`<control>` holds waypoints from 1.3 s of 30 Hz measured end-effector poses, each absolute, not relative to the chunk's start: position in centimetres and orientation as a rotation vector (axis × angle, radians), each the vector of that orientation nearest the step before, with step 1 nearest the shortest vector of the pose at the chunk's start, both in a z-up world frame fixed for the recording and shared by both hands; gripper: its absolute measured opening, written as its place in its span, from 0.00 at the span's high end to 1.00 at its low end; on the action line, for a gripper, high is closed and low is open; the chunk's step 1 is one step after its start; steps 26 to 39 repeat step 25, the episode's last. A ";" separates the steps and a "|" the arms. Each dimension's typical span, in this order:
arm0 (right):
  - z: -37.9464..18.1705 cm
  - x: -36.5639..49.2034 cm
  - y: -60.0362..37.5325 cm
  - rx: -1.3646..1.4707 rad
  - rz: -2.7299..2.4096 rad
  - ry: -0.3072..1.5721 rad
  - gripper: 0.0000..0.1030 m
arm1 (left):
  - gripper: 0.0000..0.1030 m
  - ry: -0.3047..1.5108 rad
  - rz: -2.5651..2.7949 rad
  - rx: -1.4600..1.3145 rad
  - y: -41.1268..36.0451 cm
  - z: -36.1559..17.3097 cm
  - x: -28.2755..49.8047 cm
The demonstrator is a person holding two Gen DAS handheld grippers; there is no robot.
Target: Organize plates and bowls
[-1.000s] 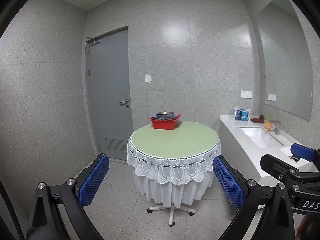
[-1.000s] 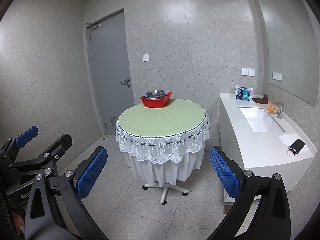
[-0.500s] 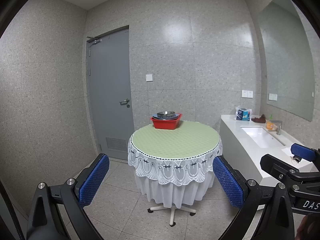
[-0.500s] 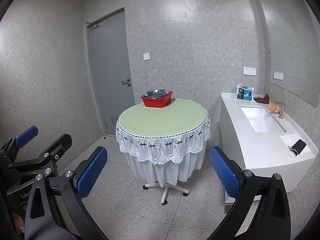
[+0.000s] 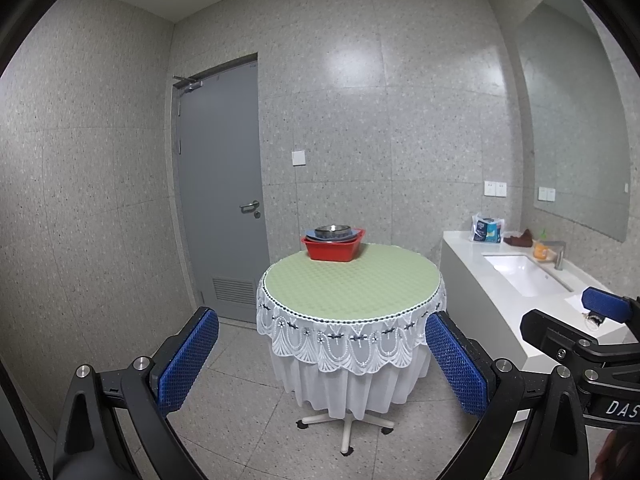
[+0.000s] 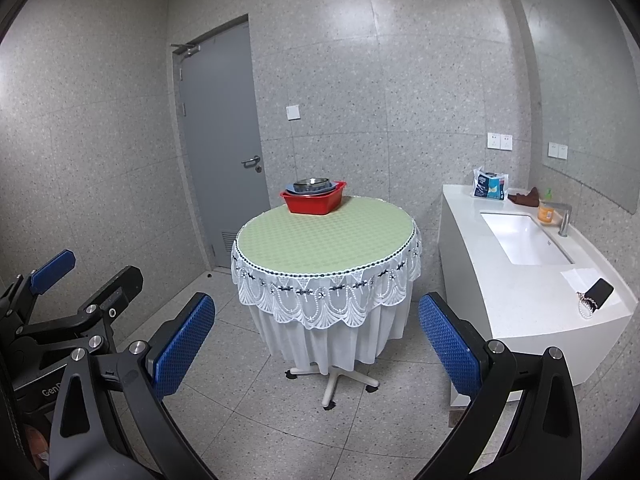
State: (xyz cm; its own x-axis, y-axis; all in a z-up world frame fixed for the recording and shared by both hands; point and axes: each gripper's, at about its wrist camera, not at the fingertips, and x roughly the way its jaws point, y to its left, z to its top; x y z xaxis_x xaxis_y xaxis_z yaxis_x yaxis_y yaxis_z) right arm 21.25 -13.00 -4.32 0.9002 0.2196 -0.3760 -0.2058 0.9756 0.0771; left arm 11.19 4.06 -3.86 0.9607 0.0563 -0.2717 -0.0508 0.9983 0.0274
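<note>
Both grippers hang in mid-air, well short of the table. Left gripper (image 5: 322, 364) first: blue pads spread wide, nothing between them. Right gripper (image 6: 316, 342) is the same story, jaws wide apart and empty, and in its view the left tool sits off at 8 o'clock.

Sweeping from the left of the room: a grey door (image 5: 222, 196) with a lever handle stands shut at 10 o'clock, a white wall switch (image 5: 298, 157) just right of it.

Dead centre, the round table (image 5: 352, 280) with its green top and white lace skirt stands on a wheeled pedestal. At the table's far edge, 12 o'clock on the tabletop, sits the red basin (image 5: 333, 245). Inside it lies a blue plate (image 5: 312, 236), and a steel bowl (image 5: 332, 231) rests on top of that.

Moving right, the white counter (image 6: 516, 292) runs along the wall at 3 o'clock with its sink (image 6: 524, 238) and faucet (image 6: 563, 216). At the counter's back end are a tissue pack (image 6: 490, 185), a brown cloth (image 6: 526, 196) and an orange bottle (image 6: 546, 210). Near its front edge lies a black phone (image 6: 600, 291) with a bead string (image 6: 585, 307) touching it.
</note>
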 end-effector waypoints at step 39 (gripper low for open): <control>-4.5 21.9 -12.9 0.034 0.222 0.401 0.00 | 0.01 0.287 0.058 0.023 4.1 -3.4 11.9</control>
